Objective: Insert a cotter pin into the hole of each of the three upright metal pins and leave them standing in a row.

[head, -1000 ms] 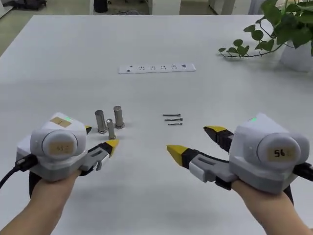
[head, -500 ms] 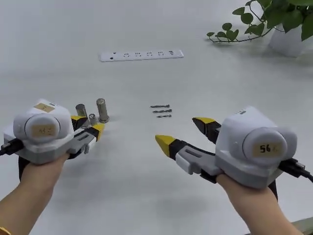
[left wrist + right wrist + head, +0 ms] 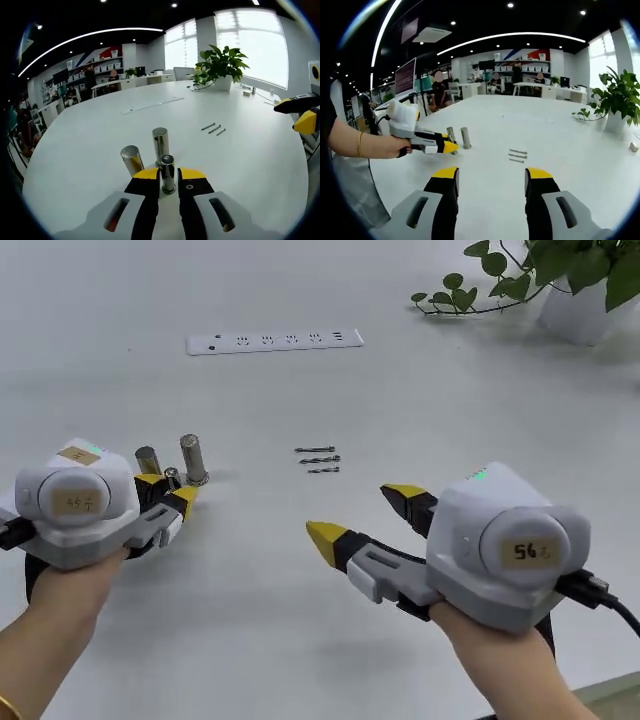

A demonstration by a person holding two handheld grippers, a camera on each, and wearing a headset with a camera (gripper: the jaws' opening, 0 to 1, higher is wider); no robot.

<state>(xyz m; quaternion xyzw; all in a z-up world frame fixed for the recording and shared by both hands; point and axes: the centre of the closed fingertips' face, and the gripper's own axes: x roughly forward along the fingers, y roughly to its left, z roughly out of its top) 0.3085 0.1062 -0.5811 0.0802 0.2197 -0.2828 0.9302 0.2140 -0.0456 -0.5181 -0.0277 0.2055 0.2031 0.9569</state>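
Left gripper view: our left gripper (image 3: 168, 176) clenches the short silver metal pin (image 3: 167, 167), upright on the white table (image 3: 90, 130). Two taller steel pins (image 3: 160, 144) stand just beyond. Three thin cotter pins (image 3: 215, 129) lie farther right. Our right gripper (image 3: 490, 176) gapes, empty.

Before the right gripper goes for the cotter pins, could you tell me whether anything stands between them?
Nothing visible does. Bare table lies between the open right gripper and the three cotter pins ahead of it; the metal pins and the left gripper stand off to its left.

silver metal pins (image 3: 193, 458), white table (image 3: 300, 580), green plant (image 3: 535, 265)
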